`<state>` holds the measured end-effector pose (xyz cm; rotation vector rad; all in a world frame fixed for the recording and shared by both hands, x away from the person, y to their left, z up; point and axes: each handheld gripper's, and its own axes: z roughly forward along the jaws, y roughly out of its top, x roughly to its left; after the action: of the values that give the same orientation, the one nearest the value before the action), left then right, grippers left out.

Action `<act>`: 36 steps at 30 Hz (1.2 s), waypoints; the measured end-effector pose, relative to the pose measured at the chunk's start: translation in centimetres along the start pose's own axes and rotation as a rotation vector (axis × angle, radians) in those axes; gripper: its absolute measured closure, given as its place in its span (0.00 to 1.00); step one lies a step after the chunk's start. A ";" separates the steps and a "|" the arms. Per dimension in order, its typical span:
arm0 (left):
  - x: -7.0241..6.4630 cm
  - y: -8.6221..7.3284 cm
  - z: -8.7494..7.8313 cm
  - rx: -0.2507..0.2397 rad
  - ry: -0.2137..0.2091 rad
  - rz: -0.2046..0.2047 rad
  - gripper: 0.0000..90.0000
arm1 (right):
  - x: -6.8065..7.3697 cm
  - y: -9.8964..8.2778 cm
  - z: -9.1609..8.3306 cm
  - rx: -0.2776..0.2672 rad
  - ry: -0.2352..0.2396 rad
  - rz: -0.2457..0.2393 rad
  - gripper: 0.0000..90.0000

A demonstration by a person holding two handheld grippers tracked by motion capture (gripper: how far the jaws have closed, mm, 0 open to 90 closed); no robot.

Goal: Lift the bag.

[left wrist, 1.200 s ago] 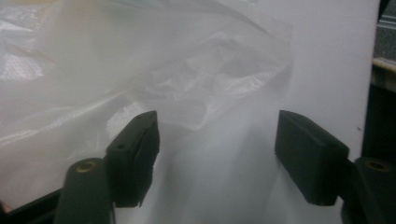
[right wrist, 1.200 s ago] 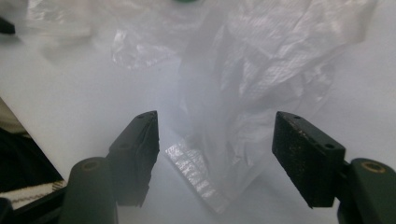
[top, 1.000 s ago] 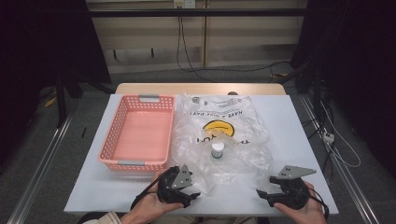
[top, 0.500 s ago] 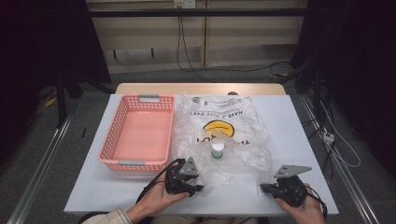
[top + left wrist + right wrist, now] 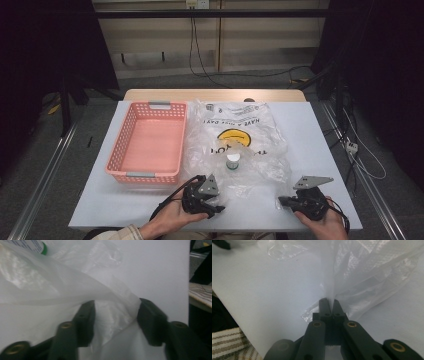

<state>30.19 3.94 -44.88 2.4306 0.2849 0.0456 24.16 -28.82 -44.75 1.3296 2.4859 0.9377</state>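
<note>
We read this as opening the clear plastic bag (image 5: pixel 240 145) from its near edge so the small bottle (image 5: pixel 233 162) inside can come out. The bag lies flat in the middle of the white surface (image 5: pixel 330 150), printed side up, with the bottle standing under the film near its near end and just right of the pink basket (image 5: pixel 150 145) (which sits close enough to take the bottle).

The right gripper (image 5: pixel 329 302) has its fingers (image 5: pixel 323 305) pressed together on a pinch of the film, which rises taut from them; that anchors 1 side of the mouth. The left gripper (image 5: pixel 116 315) has just been closing, yet its 2 fingers (image 5: pixel 86 320) stand apart with a fold of film lying loosely between them, not pressed. We judge it is seeking the opposite layer, so the 2 grips can pull the mouth apart.

In the high view both hands rest at the near edge, the left gripper (image 5: pixel 202 196) beside the bag's corner and the right gripper (image 5: pixel 305 200) at the other. Beyond the surface we see a wooden strip, a pale wall with trailing cables (image 5: pixel 200 55), dark curtains and grey floor
</note>
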 end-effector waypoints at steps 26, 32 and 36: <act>4.6 3.2 -11.7 -0.396 0.131 -0.094 1.00 | -1.8 7.8 -5.5 -0.373 0.064 -0.012 1.00; 5.6 4.3 -13.9 -0.467 0.178 -0.097 1.00 | -2.9 10.6 -7.5 -0.449 0.046 -0.016 1.00; 6.2 4.9 -15.1 -0.494 0.201 -0.113 1.00 | -3.4 12.5 -8.6 -0.487 0.040 -0.024 1.00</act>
<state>35.58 11.17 -30.38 1.9181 0.4433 0.2784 31.11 -30.34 -30.93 1.1211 2.0946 1.4544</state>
